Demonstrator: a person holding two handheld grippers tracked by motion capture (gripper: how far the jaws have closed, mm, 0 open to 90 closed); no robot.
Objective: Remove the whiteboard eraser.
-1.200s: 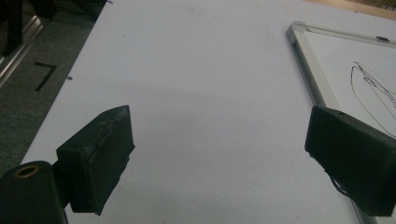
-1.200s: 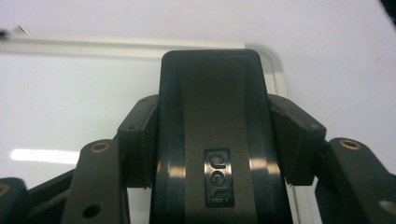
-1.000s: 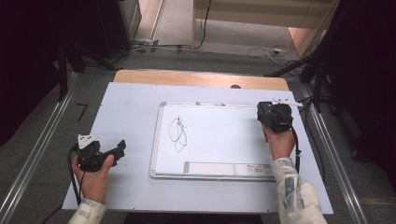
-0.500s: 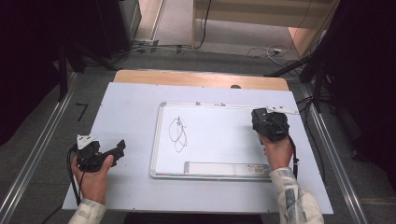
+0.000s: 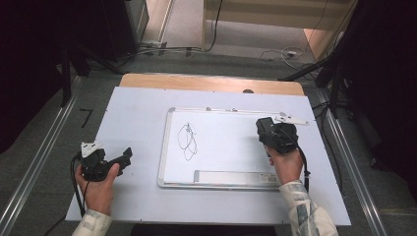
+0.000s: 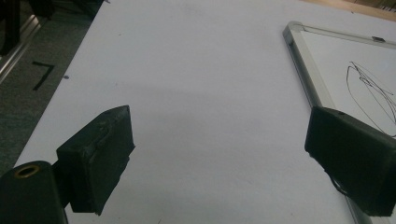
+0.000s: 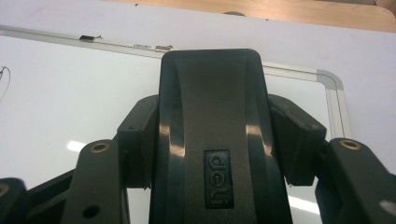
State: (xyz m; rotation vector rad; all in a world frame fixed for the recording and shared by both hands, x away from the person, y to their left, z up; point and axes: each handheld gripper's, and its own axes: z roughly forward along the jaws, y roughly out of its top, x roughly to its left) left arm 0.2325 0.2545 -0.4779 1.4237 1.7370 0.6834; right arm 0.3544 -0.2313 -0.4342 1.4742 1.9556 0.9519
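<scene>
right gripper fingers clamped on eraser over whiteboard. left gripper fingers apart, idle. next: sweep eraser onto scribble

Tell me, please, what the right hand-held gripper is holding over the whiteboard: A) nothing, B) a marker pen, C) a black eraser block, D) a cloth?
C: in the right gripper view the right hand-held gripper is shut on a black eraser block with an embossed logo, above the whiteboard.
</scene>
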